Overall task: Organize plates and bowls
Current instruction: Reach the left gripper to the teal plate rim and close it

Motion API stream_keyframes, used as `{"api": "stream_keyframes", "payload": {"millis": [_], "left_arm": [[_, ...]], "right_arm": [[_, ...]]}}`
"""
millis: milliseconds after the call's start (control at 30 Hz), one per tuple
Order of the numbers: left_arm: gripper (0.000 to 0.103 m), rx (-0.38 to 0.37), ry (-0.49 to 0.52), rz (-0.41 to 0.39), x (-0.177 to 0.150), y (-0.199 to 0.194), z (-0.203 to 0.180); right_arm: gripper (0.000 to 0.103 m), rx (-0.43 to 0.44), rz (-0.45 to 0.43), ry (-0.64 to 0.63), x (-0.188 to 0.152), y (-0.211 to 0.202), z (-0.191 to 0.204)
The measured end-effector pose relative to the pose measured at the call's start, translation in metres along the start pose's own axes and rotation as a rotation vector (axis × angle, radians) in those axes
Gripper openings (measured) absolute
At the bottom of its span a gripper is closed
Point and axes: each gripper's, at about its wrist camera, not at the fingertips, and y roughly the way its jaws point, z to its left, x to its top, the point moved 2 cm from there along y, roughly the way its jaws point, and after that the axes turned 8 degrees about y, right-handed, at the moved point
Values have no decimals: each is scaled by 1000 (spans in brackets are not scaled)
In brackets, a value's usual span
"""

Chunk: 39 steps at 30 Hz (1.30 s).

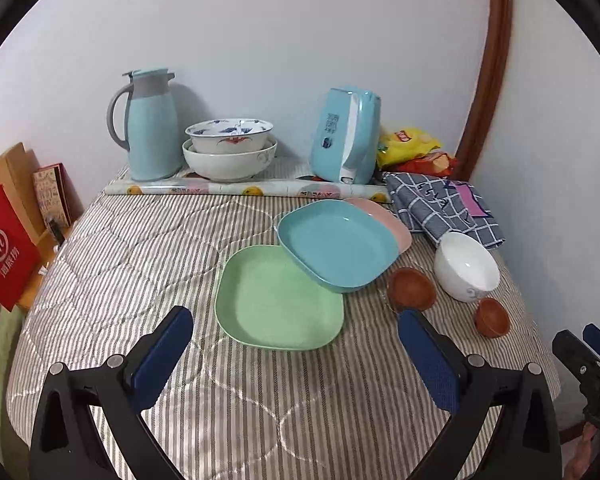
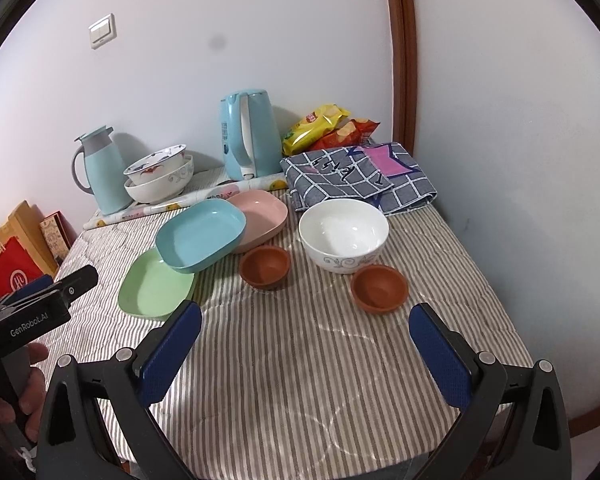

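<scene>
Landmark: blue plate (image 2: 201, 234). Left gripper (image 1: 294, 346) hovers near side of it, fingers spread wide, empty. Green plate (image 2: 154, 286) left-front, tucked under blue plate's edge. Pink plate (image 2: 262, 216) behind-right, overlapped by it, seemingly touching. Brown bowl (image 2: 265, 267) just right-front. White bowl (image 2: 344, 236) further right; second brown bowl (image 2: 379, 288) beyond. Right gripper (image 2: 305, 344) spread wide, empty, over striped cloth (image 2: 300, 380).
</scene>
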Motion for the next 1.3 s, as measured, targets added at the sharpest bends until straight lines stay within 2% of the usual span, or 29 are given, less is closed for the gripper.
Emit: {"api": "stream_keyframes", "payload": {"millis": [200,533,700,800,1067,1300], "left_arm": [[103,4,-3,24,4,25,8],[98,38,-2,33,31,61,24],[96,75,45,27,47,81,25],[90,102,71,39,54,97,28],[84,66,54,81,63,128,32],[76,53,61,106,70,150,28]], "right_arm": [[100,-4,29,3,11,24,5],[83,28,95,-33,34,83,23],[79,49,101,-52,52,109,36],[75,57,105,-76,59,123,44],[66,79,141,-99,69,162,58],[62,91,160,-104,74,183,65]]}}
